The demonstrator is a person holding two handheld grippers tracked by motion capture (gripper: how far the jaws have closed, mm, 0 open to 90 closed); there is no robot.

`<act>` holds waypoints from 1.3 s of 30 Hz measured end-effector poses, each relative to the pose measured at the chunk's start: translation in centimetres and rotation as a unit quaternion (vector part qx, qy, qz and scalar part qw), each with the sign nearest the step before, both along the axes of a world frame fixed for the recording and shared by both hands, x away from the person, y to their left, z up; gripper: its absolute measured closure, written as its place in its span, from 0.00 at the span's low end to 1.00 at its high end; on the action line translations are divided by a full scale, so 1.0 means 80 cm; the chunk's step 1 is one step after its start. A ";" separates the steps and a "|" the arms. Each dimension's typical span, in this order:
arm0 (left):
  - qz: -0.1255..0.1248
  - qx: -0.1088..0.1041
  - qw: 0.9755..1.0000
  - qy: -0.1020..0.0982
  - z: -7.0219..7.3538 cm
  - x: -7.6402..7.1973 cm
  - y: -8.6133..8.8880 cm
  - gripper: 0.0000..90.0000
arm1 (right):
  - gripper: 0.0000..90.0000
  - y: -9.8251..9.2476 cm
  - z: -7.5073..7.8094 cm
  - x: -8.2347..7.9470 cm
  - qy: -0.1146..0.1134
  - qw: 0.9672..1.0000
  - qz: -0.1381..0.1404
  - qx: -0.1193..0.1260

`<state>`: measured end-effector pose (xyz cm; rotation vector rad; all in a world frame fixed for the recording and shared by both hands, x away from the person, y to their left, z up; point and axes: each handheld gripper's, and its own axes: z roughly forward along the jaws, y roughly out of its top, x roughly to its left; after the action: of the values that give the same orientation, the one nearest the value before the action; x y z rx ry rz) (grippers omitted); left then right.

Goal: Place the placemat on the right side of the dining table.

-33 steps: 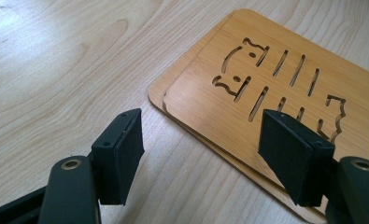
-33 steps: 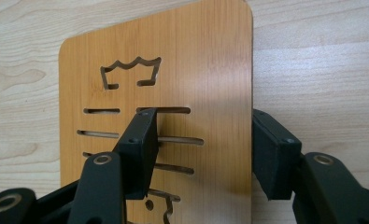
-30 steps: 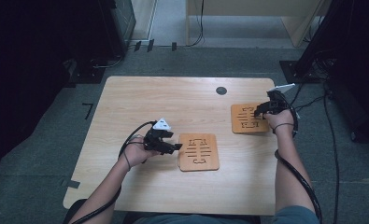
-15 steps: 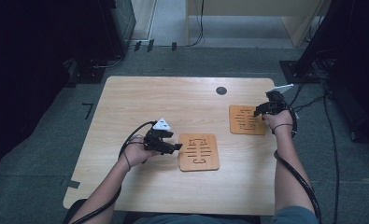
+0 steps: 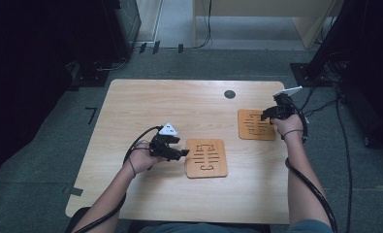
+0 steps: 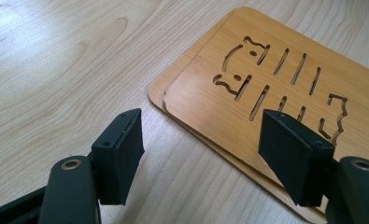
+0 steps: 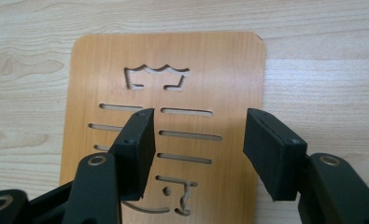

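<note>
Wood table (image 5: pixel 145 111), dark room around it. Right gripper (image 5: pixel 271 113) jaws just opened a bit over the far coaster (image 5: pixel 251 127), which slid slightly left versus a second ago; looks released, nothing between the pads. Left gripper (image 5: pixel 179 154) half open, empty, at the left edge of the stacked coasters (image 5: pixel 206 158).
</note>
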<state>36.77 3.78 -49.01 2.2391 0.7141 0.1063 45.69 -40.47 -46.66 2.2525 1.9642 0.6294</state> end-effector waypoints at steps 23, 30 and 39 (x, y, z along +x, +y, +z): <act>0.001 0.006 1.000 0.005 -0.002 0.002 0.001 0.33 | 0.33 0.024 0.004 -0.028 -0.054 0.998 0.036 0.015; 0.003 0.006 1.000 0.006 -0.003 0.002 0.002 0.33 | 0.29 0.029 0.003 -0.037 -0.060 0.997 0.055 0.017; 0.004 0.006 1.000 0.007 -0.003 0.001 0.002 0.33 | 0.27 0.035 0.000 -0.047 -0.068 0.996 0.065 0.002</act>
<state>36.87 3.93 -49.24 2.2505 0.7303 0.0995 41.96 -37.64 -46.68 2.0367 2.0567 0.7780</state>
